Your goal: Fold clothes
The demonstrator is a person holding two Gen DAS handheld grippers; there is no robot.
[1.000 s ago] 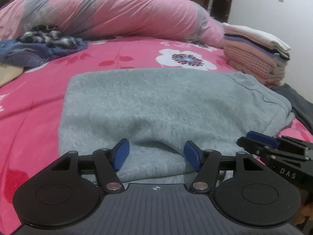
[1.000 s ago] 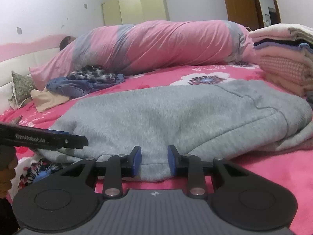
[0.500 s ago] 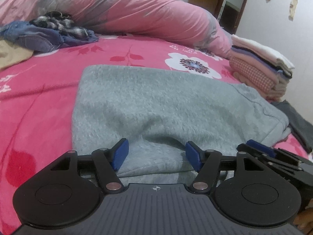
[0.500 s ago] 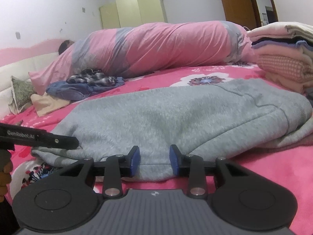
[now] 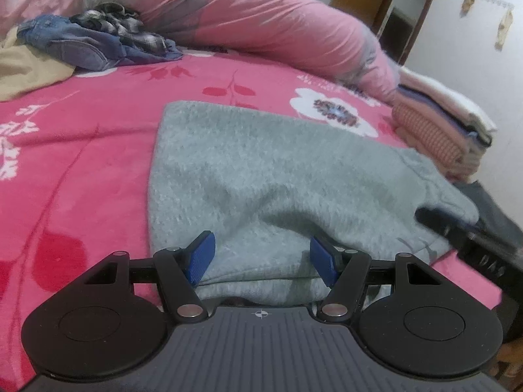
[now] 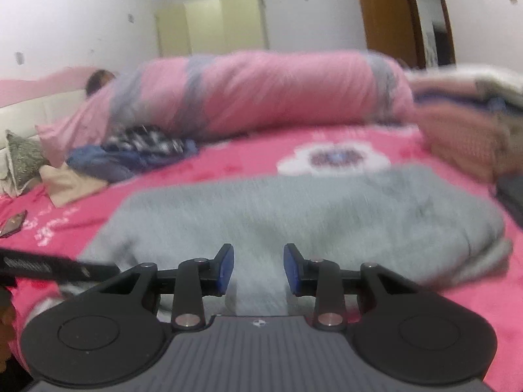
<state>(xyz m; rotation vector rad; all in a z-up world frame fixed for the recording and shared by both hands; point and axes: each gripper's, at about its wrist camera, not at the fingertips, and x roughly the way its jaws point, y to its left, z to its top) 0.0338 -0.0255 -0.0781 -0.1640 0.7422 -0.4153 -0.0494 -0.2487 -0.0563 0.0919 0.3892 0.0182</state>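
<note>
- Left gripper [image 5: 262,259] is low at the near hem of the grey sweater [image 5: 261,176], blue pads spread wide with fabric bunched between them, not pinched.
- Right gripper [image 6: 258,269] sits at the same near edge, fingers apart with a narrower gap, a strip of sweater running between them; can't tell if the pads touch it.
- Sweater lies flat-ish on the pink bedsheet [image 5: 81,150], long axis running left to right across the bed, folded bulkier end toward the right.
- Just past its right end there's a stack of folded clothes [image 5: 441,127].
- Far left, a loose pile [image 5: 94,42] of unfolded stuff.
- Behind everything, a pink duvet [image 5: 261,23] by the wall.
</note>
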